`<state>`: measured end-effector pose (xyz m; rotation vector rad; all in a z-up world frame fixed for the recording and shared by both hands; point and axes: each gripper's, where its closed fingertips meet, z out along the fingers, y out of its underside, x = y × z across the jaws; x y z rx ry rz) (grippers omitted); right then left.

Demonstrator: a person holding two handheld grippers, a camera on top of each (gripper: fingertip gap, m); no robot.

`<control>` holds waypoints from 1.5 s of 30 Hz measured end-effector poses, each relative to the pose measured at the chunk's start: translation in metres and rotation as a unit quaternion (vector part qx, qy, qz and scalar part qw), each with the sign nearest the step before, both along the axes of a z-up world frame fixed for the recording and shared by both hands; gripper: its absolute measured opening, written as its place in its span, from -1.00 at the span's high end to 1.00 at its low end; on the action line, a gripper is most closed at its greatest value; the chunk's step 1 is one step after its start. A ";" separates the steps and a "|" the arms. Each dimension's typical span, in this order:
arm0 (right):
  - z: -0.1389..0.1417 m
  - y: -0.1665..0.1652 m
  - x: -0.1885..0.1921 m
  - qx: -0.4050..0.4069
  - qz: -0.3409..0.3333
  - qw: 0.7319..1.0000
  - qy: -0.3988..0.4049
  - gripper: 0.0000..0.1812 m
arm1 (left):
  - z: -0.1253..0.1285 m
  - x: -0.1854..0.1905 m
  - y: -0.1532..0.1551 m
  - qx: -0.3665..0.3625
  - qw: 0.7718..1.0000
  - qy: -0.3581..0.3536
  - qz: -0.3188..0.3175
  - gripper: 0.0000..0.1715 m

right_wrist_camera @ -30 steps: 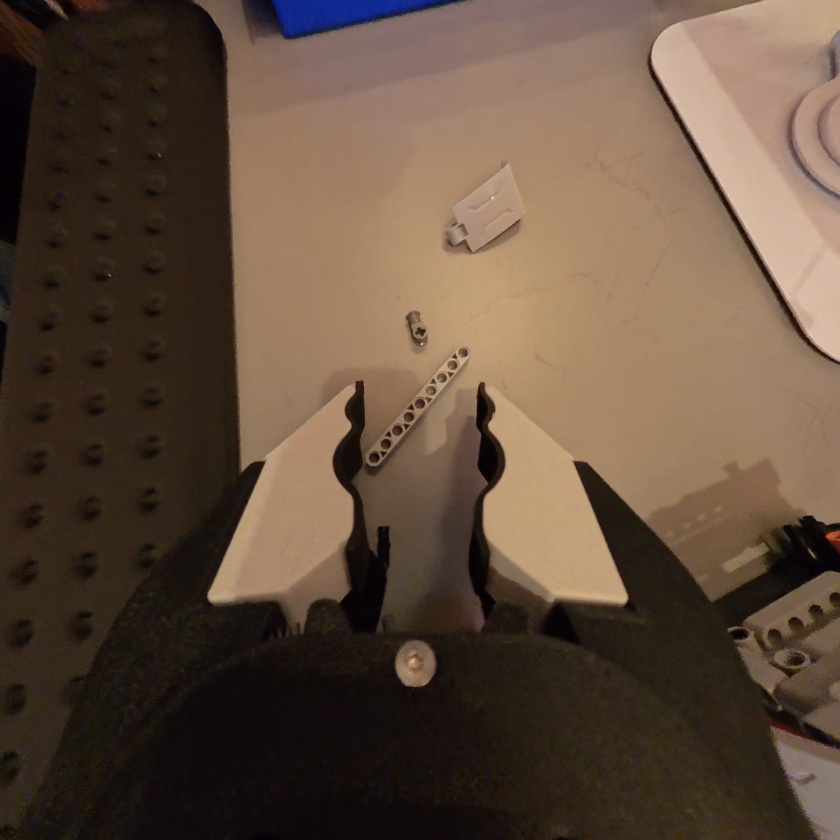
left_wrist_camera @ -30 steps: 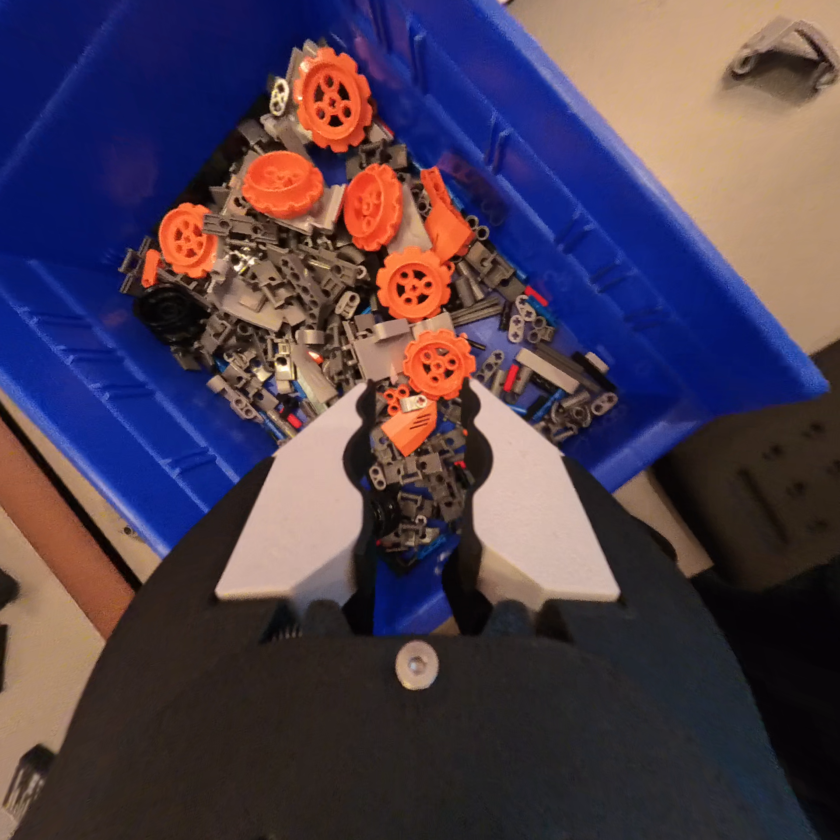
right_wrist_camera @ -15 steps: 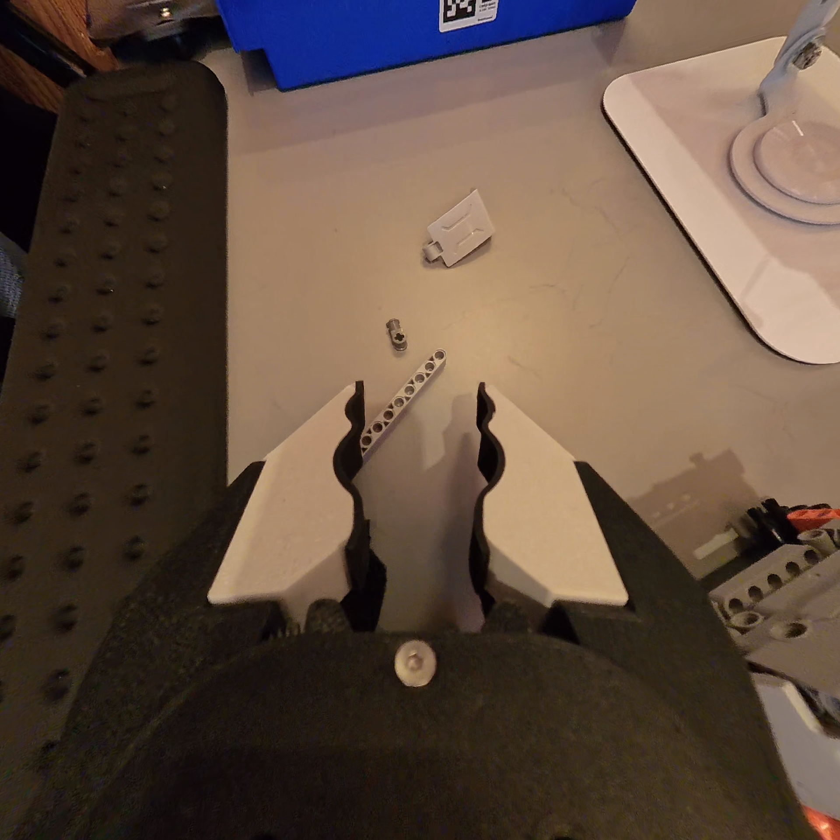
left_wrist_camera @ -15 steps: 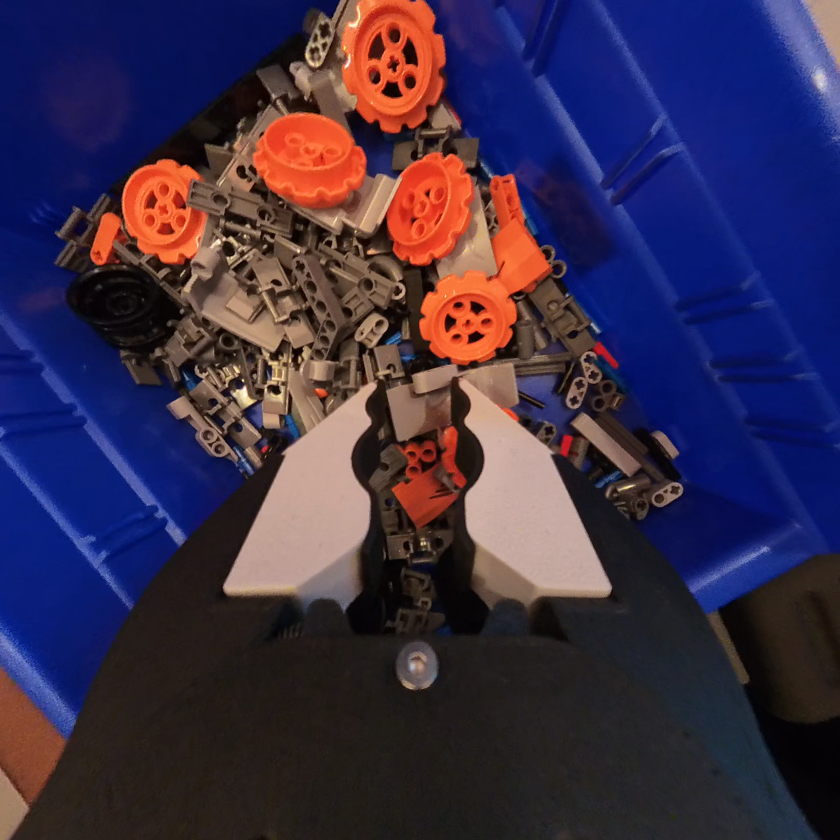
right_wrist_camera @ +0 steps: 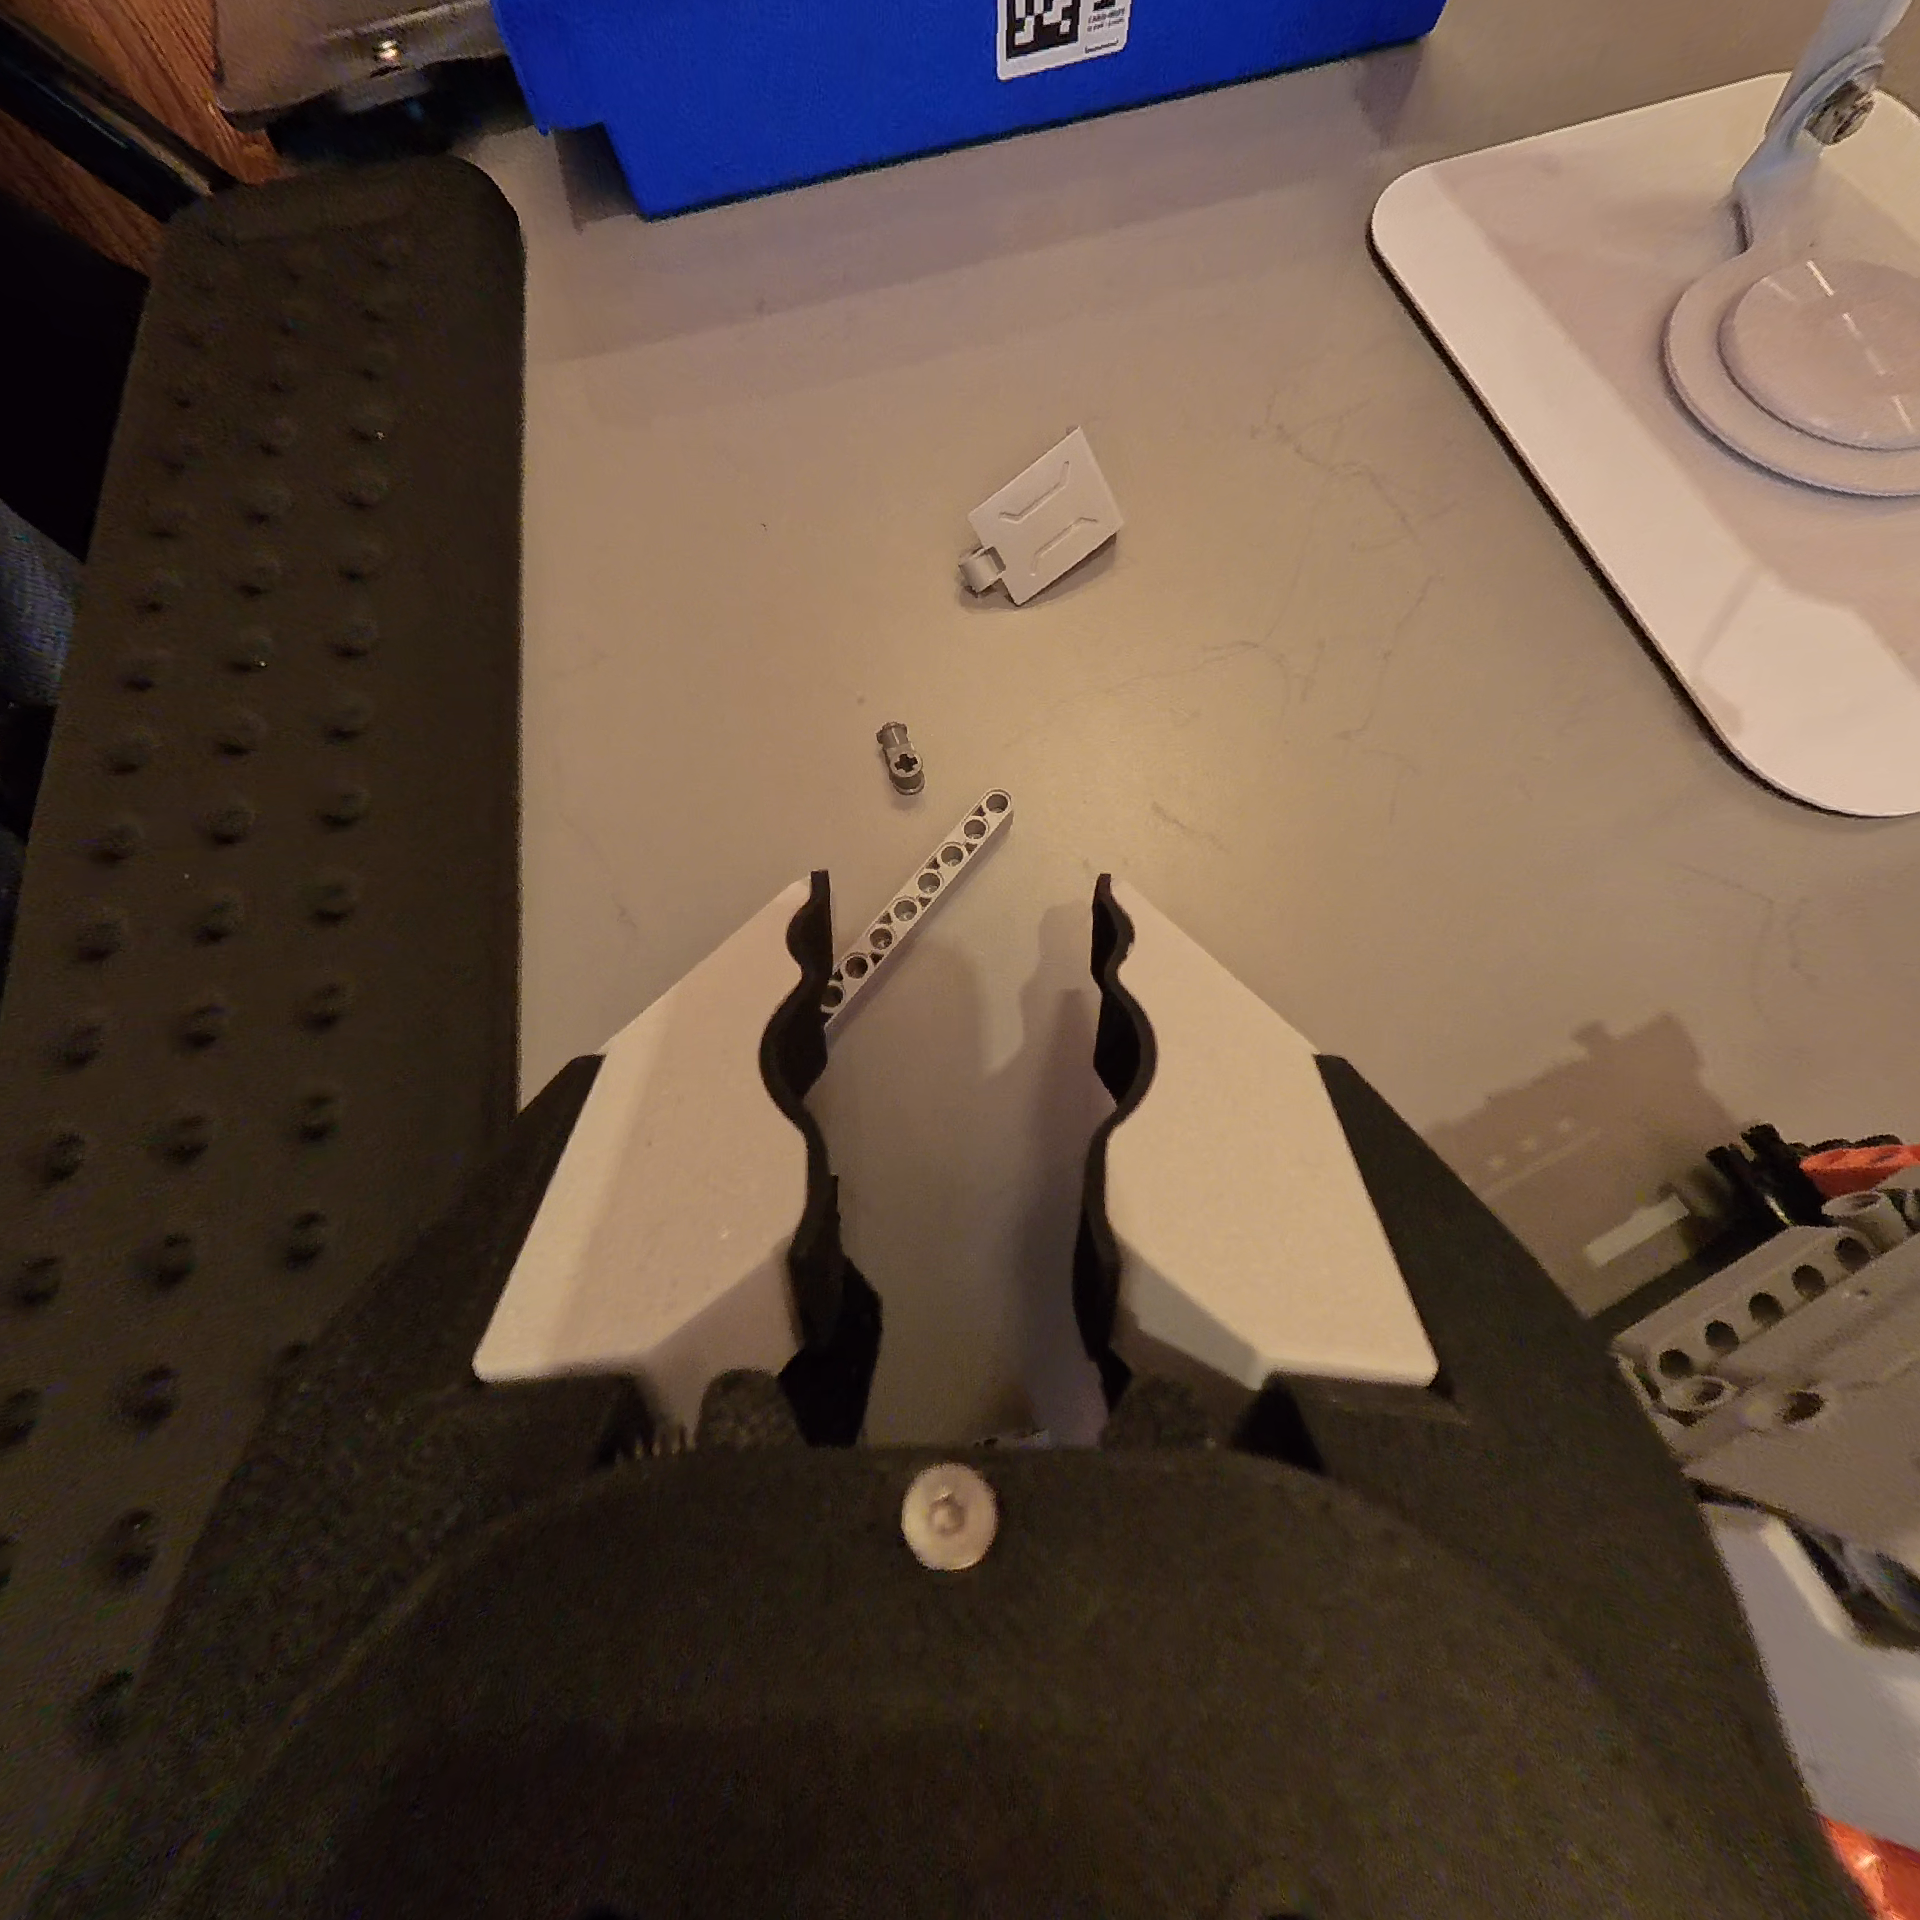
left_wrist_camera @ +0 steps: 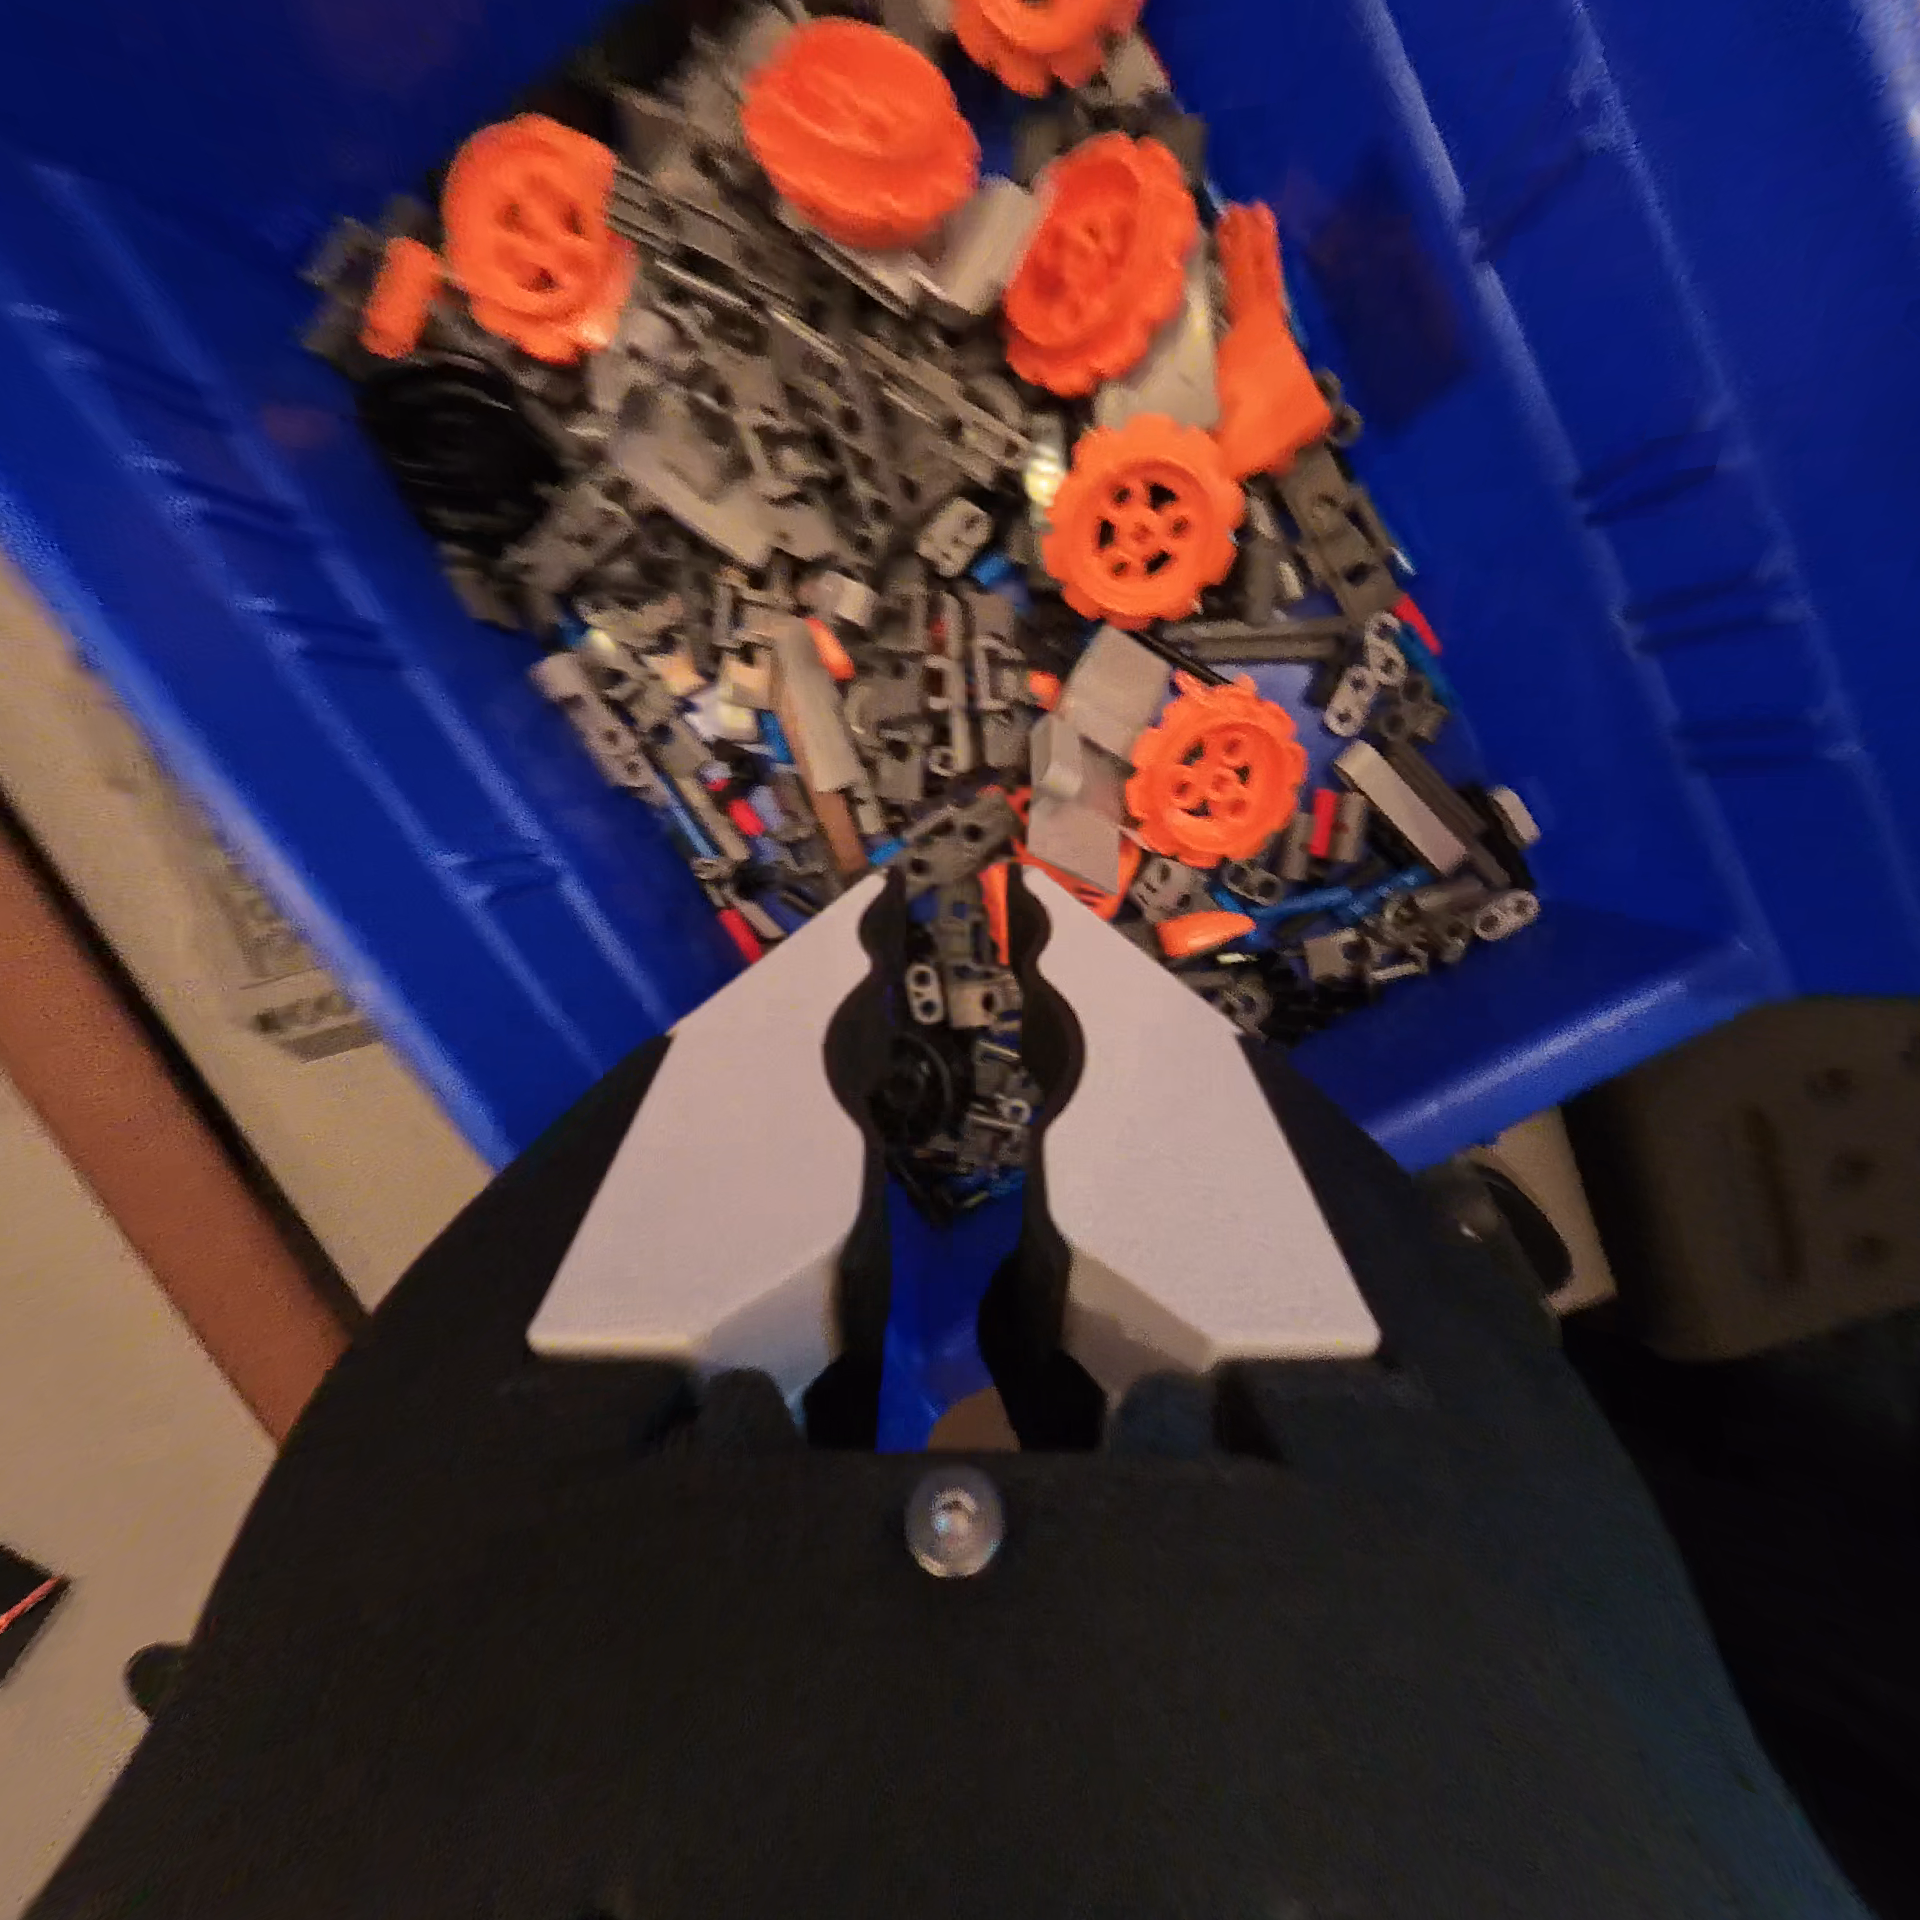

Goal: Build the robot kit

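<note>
In the left wrist view a blue bin (left_wrist_camera: 1662, 520) holds a heap of small grey, black and blue building pieces with several orange toothed wheels (left_wrist_camera: 1143, 520). My left gripper (left_wrist_camera: 958, 883) is over the bin's near end, its jaws nearly together on a small dark grey holed piece (left_wrist_camera: 956, 836) that sticks out at the tips. In the right wrist view my right gripper (right_wrist_camera: 961, 883) is open and empty just above the table. A long light grey holed beam (right_wrist_camera: 925, 894) lies by its left fingertip. A small grey pin (right_wrist_camera: 904, 764) lies just beyond.
A grey flat panel piece (right_wrist_camera: 1049, 520) lies farther out on the table. A black studded mat (right_wrist_camera: 260, 727) runs along the left. A white stand base (right_wrist_camera: 1610, 416) is at the right, the blue bin (right_wrist_camera: 831, 104) at the far edge, and a part-built grey model (right_wrist_camera: 1766, 1351) at lower right. The gap from one gripper's tips to the other's is roughly 40 centimetres.
My left gripper dipped into the heap, closed its jaws and has drawn back with the dark grey piece. My right gripper has drifted back and slightly right from the beam.
</note>
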<state>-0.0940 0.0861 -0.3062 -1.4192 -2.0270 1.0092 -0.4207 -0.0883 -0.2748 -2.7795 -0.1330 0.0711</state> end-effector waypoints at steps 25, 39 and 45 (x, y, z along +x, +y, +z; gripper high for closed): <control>0.008 0.000 0.003 -0.030 0.006 0.999 0.018 0.43 | -0.013 -0.044 0.083 -0.153 0.967 0.089 -0.184 0.60; 0.002 0.006 0.003 -0.043 -0.004 0.999 0.011 0.43 | -0.040 -0.022 0.051 -0.193 0.958 -0.030 -0.208 0.83; 0.000 0.004 0.003 -0.041 0.004 0.999 0.010 0.43 | -0.028 0.000 0.022 -0.224 0.940 -0.095 -0.239 0.81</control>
